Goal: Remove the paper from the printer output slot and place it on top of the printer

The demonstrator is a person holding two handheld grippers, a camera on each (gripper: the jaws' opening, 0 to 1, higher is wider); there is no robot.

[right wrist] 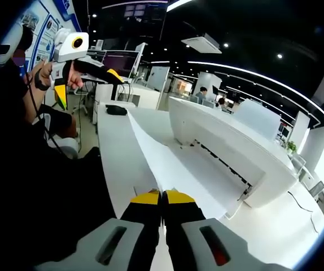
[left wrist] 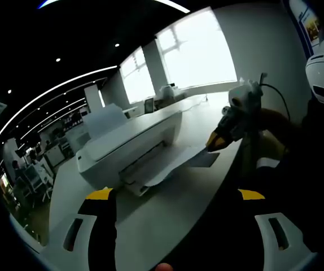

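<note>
A white printer [left wrist: 129, 142] sits on a long white table [left wrist: 167, 220]. From its output slot a sheet of paper [left wrist: 176, 162] sticks out over the table. My right gripper [left wrist: 215, 141] comes in from the right, with its yellow tips shut on the sheet's far corner. My left gripper [left wrist: 176, 195] hangs back in front of the printer, jaws wide open with nothing between them. In the right gripper view the right gripper [right wrist: 162, 197] pinches the edge of the paper [right wrist: 159, 155], which runs back toward the printer [right wrist: 230, 149]. The open left gripper [right wrist: 87, 84] is held up at top left.
A small black object [right wrist: 115, 110] lies at the table's far end. The printer's rear paper tray [left wrist: 103, 119] stands upright. The person [right wrist: 15, 113] holding the grippers is beside the table. Desks and bright windows [left wrist: 198, 51] lie beyond.
</note>
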